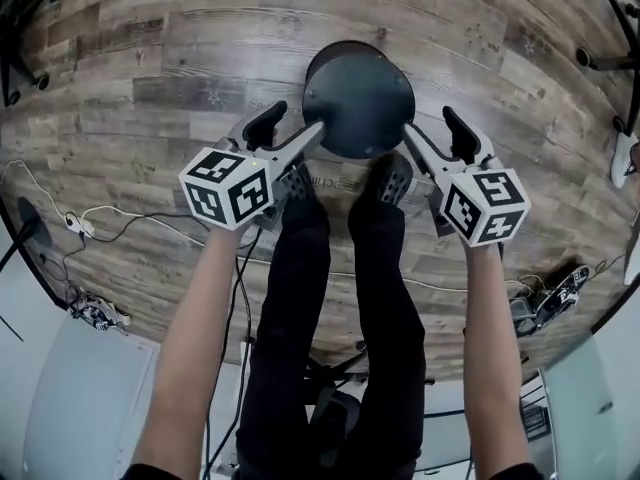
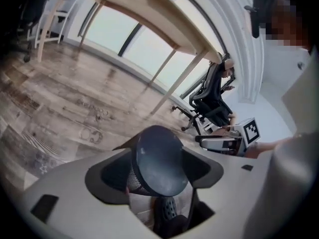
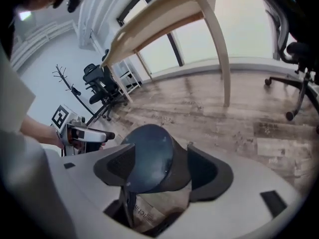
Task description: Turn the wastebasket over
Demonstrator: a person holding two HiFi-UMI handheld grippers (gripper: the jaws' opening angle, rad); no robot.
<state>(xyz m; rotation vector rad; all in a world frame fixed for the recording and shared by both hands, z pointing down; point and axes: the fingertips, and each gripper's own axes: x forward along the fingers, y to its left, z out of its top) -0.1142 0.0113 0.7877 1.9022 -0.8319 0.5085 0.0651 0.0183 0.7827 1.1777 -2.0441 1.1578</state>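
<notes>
Jaws of the left gripper [image 1: 297, 120] stand spread and grip nothing, just beside the wastebasket [image 1: 358, 98]. It sits bottom-up on the wooden floor [image 1: 150, 78], ahead of the person's shoes [image 1: 392, 178]. At its other side the right gripper [image 1: 428, 121] has its jaws likewise parted, holding nothing.

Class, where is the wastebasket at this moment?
Head view, upper centre: the wastebasket stands upside down on the floor beyond the person's shoes, between the left gripper and the right gripper.
</notes>
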